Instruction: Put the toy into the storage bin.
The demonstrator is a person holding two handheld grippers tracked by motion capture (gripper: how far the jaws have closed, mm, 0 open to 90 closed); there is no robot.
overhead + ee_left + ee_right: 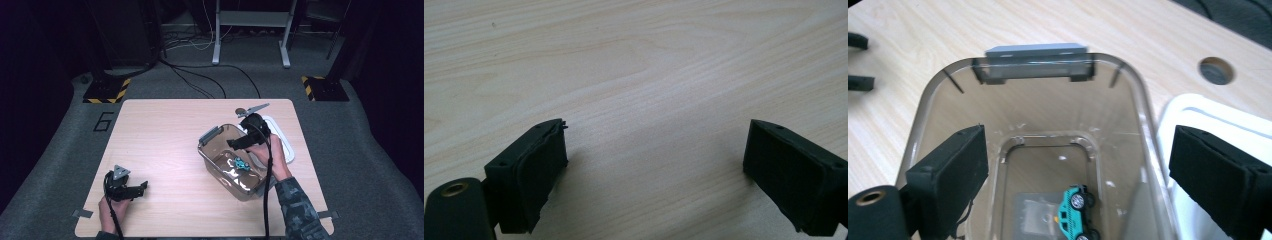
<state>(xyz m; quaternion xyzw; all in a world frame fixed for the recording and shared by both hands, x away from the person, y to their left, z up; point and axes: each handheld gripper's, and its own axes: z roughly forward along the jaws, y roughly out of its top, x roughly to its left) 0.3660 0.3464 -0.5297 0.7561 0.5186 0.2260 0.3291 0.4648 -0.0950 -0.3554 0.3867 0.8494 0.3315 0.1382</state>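
Inside one clear box (1043, 125) lies one teal toy car (1075, 212), beside one white lid (1218, 120).

A teal toy car (241, 163) lies inside the clear plastic box (215, 150).

A: Support surface?
B: Light wooden table (165, 150), wood-grain top, round hole (1216, 70) near one edge.

A: Items lying directly on it?
B: Clear plastic container (215, 150), grey latch; white lid (286, 145) just beside it.
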